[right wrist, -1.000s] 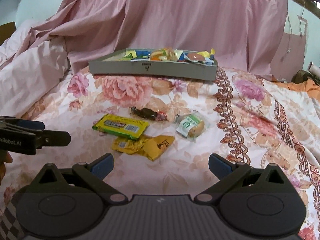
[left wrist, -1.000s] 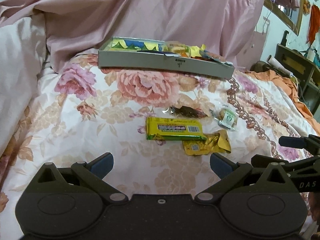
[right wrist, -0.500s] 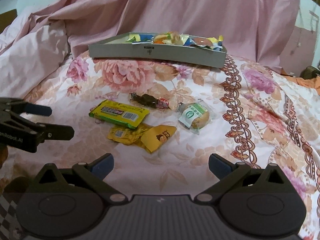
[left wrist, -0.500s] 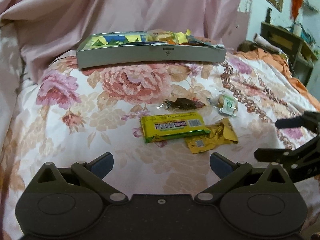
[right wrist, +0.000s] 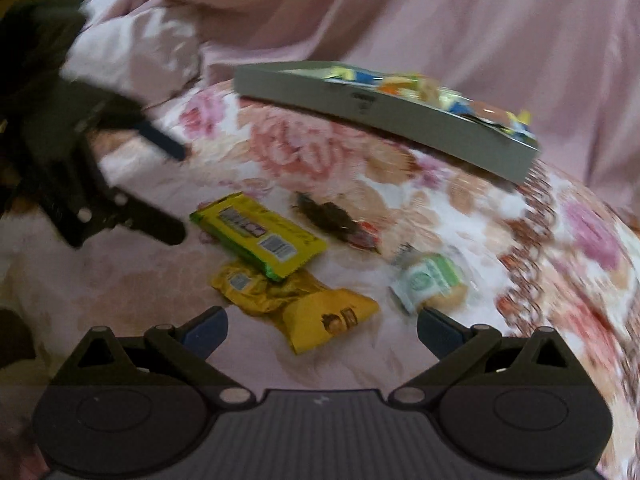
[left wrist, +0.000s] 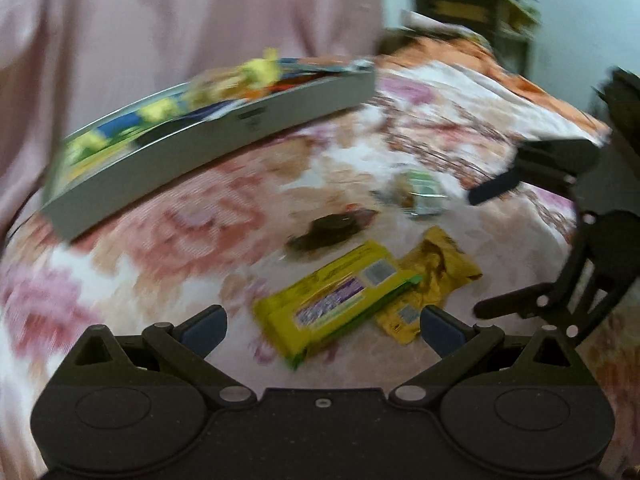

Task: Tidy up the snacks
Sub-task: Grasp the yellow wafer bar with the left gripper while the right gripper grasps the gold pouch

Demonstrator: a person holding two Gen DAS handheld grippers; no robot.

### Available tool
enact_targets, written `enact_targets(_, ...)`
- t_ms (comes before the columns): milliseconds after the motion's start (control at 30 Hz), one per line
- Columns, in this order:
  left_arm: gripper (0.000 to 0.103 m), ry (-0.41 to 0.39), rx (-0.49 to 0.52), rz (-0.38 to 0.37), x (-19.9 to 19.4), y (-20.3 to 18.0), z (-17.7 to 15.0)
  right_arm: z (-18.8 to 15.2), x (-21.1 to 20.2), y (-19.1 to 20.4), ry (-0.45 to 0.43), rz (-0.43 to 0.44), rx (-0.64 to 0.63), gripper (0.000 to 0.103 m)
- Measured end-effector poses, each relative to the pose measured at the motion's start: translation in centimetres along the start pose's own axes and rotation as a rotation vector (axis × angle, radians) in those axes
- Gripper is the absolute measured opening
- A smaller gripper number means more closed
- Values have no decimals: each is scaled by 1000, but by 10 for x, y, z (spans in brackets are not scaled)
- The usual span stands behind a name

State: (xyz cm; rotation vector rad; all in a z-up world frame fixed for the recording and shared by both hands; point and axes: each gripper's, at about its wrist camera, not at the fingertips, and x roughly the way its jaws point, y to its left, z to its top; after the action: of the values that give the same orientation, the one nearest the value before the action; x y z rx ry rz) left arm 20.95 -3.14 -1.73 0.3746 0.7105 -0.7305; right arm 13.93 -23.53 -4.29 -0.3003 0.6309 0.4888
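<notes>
In the left wrist view, blurred, the left gripper [left wrist: 322, 326] hangs wide open and empty above a flowered bedspread [left wrist: 152, 256]. Just ahead lies a yellow-green snack bar [left wrist: 336, 300], overlapping a crumpled gold packet [left wrist: 436, 272]. Behind them sit a dark wrapped candy [left wrist: 332, 228] and a small green-and-white packet [left wrist: 424, 192]. A grey tray [left wrist: 224, 140] filled with snacks rests farther back, before a pink sheet [left wrist: 180, 20]. The right gripper [left wrist: 484, 252] shows at the right, fingers spread, holding nothing.

In the right wrist view, the right gripper [right wrist: 322, 326] hangs wide open above the gold packet [right wrist: 296, 304], with the green-and-white packet [right wrist: 428, 282] near its right fingertip. The snack bar [right wrist: 260, 236] and the candy [right wrist: 332, 216] lie beyond, well short of the tray [right wrist: 400, 120].
</notes>
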Motion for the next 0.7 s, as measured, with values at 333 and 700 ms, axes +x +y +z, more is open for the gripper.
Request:
enact_targets(333,102,123,208,-210,52,10,28,2,22,2,-7,148,-164,103)
enact_targets(700,95,225,188,-369,74,20,33,3,44,-18,0,241,-84,96)
